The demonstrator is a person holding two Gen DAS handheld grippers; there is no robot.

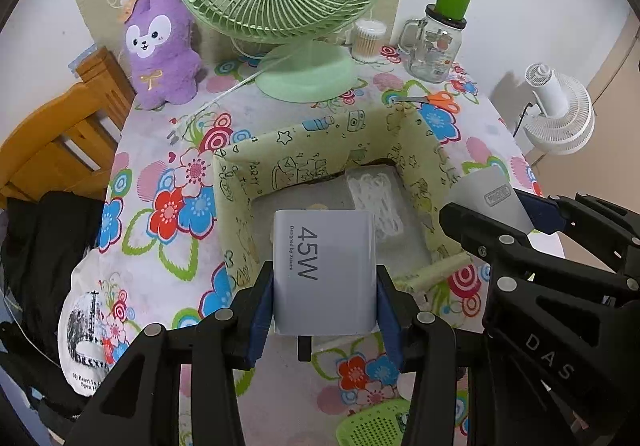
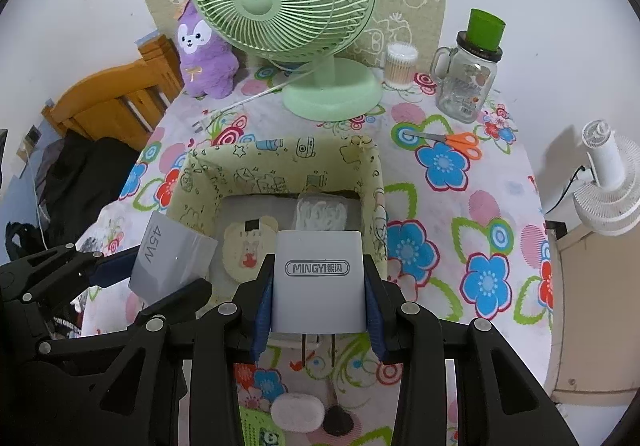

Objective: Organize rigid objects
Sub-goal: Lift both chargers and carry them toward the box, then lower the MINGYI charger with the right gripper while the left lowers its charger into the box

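Note:
My left gripper [image 1: 324, 286] is shut on a white charger marked 45W [image 1: 324, 246], held just above the near wall of an open green patterned box [image 1: 320, 142]. My right gripper [image 2: 319, 286] is shut on a white charger marked MINGYI [image 2: 318, 246], prongs pointing toward me, over the same box [image 2: 280, 162] at its near right corner. Each view shows the other gripper beside it: the right gripper [image 1: 496, 214] with its charger [image 1: 490, 190], the left gripper [image 2: 164, 274] with the 45W charger [image 2: 172, 258]. In the box lie a white cable bag [image 2: 320, 214] and a bear-shaped card [image 2: 248, 250].
Behind the box on the flowered tablecloth [image 2: 480, 238] stand a green fan [image 2: 280, 6], a purple plush [image 2: 206, 54], a cotton swab tub [image 2: 400, 64] and a glass jar with a green lid [image 2: 468, 82]. Orange scissors [image 2: 460, 140] lie at right. A green basket [image 1: 372, 426] sits near me; a wooden chair [image 1: 52, 150] stands left.

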